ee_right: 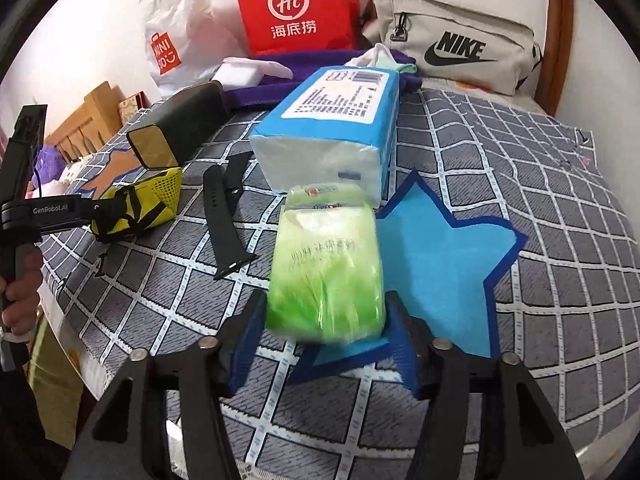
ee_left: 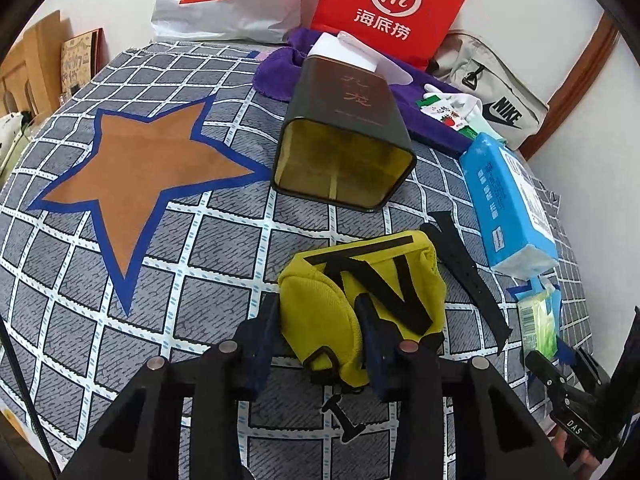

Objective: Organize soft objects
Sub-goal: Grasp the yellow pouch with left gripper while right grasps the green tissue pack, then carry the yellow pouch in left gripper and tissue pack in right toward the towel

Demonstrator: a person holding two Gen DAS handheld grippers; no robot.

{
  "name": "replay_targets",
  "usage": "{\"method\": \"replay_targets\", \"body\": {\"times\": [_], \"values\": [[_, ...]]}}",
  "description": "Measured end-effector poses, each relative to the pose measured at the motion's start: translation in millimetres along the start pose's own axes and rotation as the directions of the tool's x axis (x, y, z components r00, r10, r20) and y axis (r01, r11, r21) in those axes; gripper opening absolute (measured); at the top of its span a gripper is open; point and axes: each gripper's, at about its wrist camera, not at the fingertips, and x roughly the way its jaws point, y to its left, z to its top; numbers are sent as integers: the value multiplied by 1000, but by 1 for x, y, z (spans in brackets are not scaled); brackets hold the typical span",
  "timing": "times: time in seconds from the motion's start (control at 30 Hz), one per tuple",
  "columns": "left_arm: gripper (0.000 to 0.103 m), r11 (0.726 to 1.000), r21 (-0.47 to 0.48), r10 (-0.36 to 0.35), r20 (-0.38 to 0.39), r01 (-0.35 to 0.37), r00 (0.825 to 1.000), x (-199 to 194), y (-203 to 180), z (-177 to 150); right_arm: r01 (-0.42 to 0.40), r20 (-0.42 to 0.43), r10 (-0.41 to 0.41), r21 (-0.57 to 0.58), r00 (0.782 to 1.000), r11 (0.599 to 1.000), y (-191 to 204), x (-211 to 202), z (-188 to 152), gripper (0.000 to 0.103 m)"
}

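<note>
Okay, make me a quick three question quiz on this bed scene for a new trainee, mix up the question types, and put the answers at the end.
1. True or false: the dark rectangular metal tin stands upright.
2. The left gripper closes on which item? A) black watch strap B) yellow fabric pouch with black straps C) blue tissue pack
3. Fill in: the green plastic-wrapped tissue packet between the right gripper fingers lies partly over a ___ star patch.

Key: 1 false; 2 B; 3 blue.
</note>
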Motion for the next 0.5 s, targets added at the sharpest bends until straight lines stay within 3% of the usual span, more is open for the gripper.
{"method": "replay_targets", "body": {"times": [0.17,0.2,0.23,0.27,0.5], "values": [[40,1000,11,13,23,-13,1000,2,-3,-1,-14,31,13,43,999,999,-3,4,7,67],[35,1000,2,13,28,-13,1000,1,-1,-1,-20,34,18,48,999,999,-4,4,8,65],[35,1000,4,15,28,-15,999,0,-1,-1,-25,35,23,42,999,999,-3,5,9,55],[34,1000,6,9,25,-9,1000,0,0,0,-22,28,21,31,999,999,-2,6,10,51],[31,999,-30,-40,43,42,998,-20,3,5,-16,40,16,-12,999,1000,4,-9,16,51]]}}
